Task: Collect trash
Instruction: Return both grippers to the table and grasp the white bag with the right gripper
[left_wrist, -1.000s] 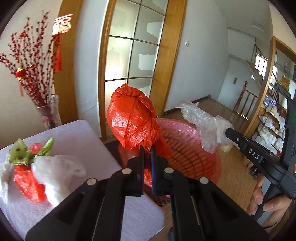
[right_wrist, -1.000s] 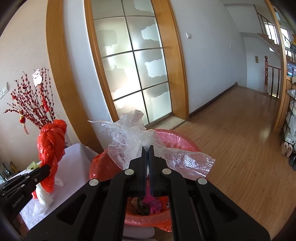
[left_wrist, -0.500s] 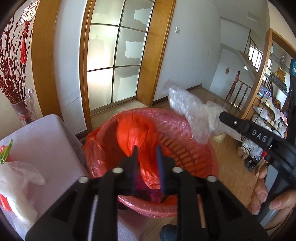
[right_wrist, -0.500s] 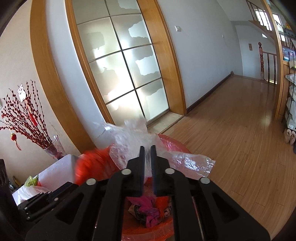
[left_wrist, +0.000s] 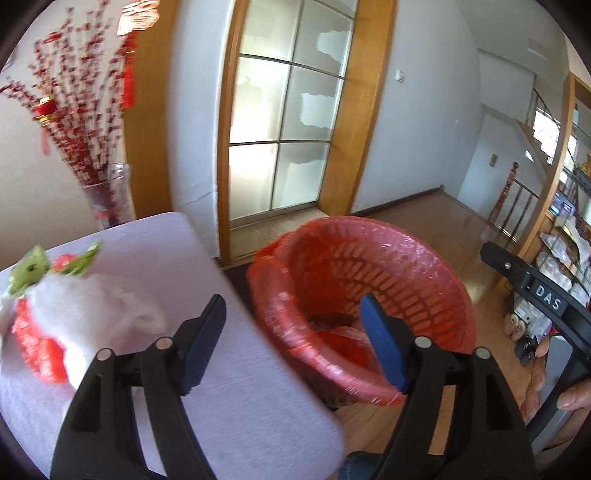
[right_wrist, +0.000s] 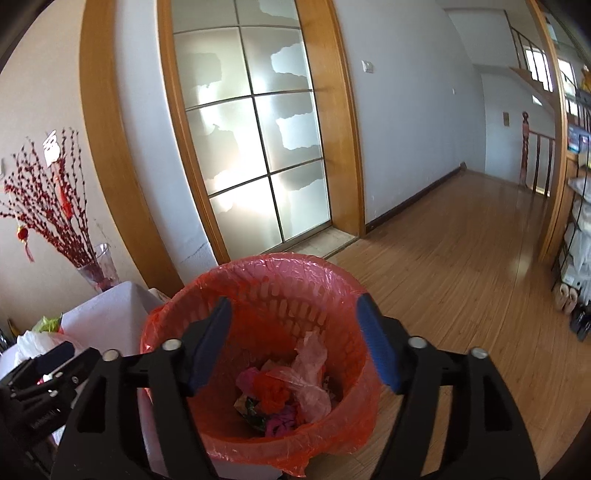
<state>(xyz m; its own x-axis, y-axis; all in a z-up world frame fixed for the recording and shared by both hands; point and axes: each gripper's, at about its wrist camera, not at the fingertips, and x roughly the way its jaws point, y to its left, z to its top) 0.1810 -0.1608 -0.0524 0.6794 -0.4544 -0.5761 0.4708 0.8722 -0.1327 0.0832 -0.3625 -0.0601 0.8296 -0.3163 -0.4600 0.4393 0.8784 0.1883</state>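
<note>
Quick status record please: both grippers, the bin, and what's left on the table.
left hand-held gripper: jaws opening, nothing between them, over the table edge and bin
right hand-held gripper: jaws opening, nothing between them, above the bin
bin: red basket with red liner, on the floor beside the table
bin contents: red bag, clear bag, other scraps
table: white top
left on table: pile of white, red and green wrappers

We note the trash pile (left_wrist: 55, 325) on the table (left_wrist: 236, 391) is motion-blurred and cut off at the left edge. The basket's (left_wrist: 436, 280) bottom is hidden behind its near rim in the left wrist view.
</note>
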